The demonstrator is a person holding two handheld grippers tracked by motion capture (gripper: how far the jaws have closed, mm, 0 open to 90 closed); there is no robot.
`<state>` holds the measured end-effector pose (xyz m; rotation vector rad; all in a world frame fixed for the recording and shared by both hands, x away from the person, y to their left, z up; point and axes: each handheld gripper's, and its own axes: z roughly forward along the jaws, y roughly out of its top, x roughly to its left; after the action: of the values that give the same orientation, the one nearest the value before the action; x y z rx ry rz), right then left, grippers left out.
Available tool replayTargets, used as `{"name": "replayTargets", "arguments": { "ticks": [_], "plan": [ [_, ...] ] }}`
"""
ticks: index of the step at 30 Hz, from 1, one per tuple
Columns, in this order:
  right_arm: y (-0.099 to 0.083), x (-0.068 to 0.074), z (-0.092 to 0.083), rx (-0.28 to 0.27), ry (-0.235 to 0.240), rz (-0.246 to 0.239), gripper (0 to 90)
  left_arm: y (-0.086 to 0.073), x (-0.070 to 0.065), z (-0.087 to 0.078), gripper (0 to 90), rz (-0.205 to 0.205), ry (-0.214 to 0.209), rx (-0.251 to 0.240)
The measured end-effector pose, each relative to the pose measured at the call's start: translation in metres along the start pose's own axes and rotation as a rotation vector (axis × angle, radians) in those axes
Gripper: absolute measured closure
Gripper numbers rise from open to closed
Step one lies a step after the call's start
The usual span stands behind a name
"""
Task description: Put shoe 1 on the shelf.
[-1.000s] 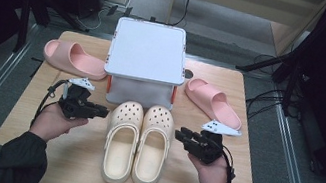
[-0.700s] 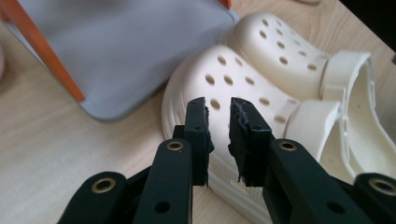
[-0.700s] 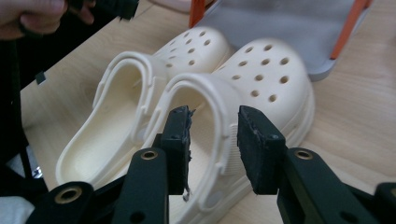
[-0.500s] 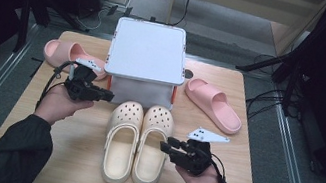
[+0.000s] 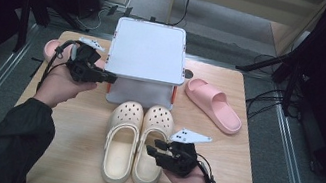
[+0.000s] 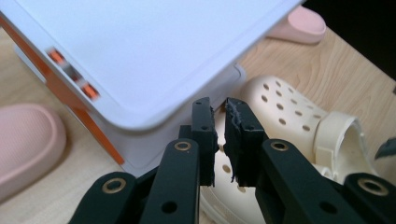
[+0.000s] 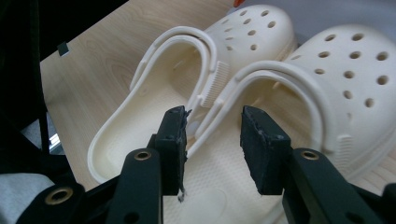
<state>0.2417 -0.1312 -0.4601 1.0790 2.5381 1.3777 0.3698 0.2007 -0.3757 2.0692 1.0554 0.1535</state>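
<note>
The right gripper [image 5: 156, 150] hangs just over the right cream clog [image 5: 152, 145], near the front of the wooden table [image 5: 77, 132]. Its jaws have just been opening and now stand half wide, with nothing pinched between them. The clog's side rim and strap sit right below the jaws. The left cream clog [image 5: 122, 140] touches it, so the jaws should go down over one clog's rim only, then squeeze slowly. The left gripper [image 5: 110, 77] is up by the near left corner of the white box [image 5: 147, 50]. Its jaws have just been closing and are narrow, holding nothing. Two pink slippers [image 5: 214, 105] lie farther away.
</note>
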Motion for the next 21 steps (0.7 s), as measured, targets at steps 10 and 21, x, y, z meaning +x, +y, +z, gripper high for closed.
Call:
{"name": "replayTargets", "arguments": {
  "ticks": [10, 21],
  "plan": [
    [0.001, 0.012, 0.028, 0.042, -0.018, 0.018, 42.2, 0.024, 0.019, 0.009, 81.0, 0.008, 0.051, 0.019],
    [0.002, 0.019, 0.063, 0.050, -0.161, 0.078, 29.8, 0.027, 0.024, 0.015, 84.2, 0.015, 0.065, 0.013]
  ]
}}
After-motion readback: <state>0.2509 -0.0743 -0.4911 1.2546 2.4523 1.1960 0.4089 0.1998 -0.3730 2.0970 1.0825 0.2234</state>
